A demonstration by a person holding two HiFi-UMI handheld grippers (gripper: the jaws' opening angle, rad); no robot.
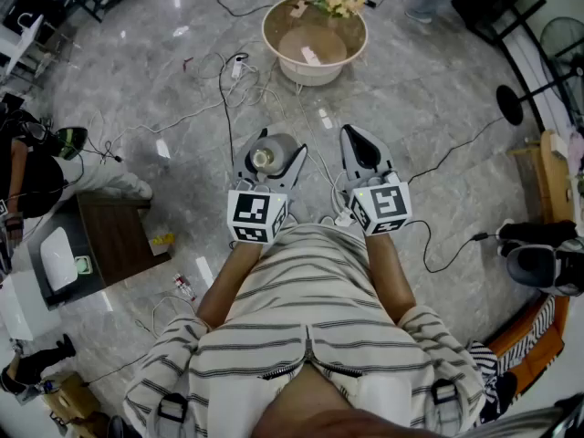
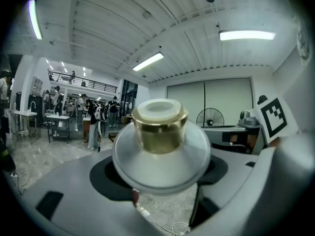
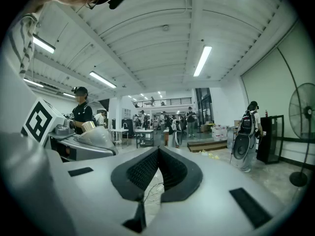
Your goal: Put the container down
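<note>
The container (image 1: 281, 146) is a round grey-white vessel with a gold cap on top. In the head view my left gripper (image 1: 274, 156) holds it above the floor, just in front of my body, one jaw on each side. The left gripper view shows the container (image 2: 160, 146) upright between the dark pads, cap toward the ceiling. My right gripper (image 1: 359, 137) is beside it to the right, shut with nothing in it. In the right gripper view that gripper (image 3: 157, 150) has its ribbed pads meeting at the tips, and the container (image 3: 98, 136) shows at the left.
A beige basin (image 1: 315, 57) with flowers on its rim stands on the marble floor ahead. Cables and a power strip (image 1: 239, 65) lie between it and me. A low wooden table (image 1: 114, 235) is at the left, and fan stands (image 1: 509, 104) at the right. People stand in the hall beyond.
</note>
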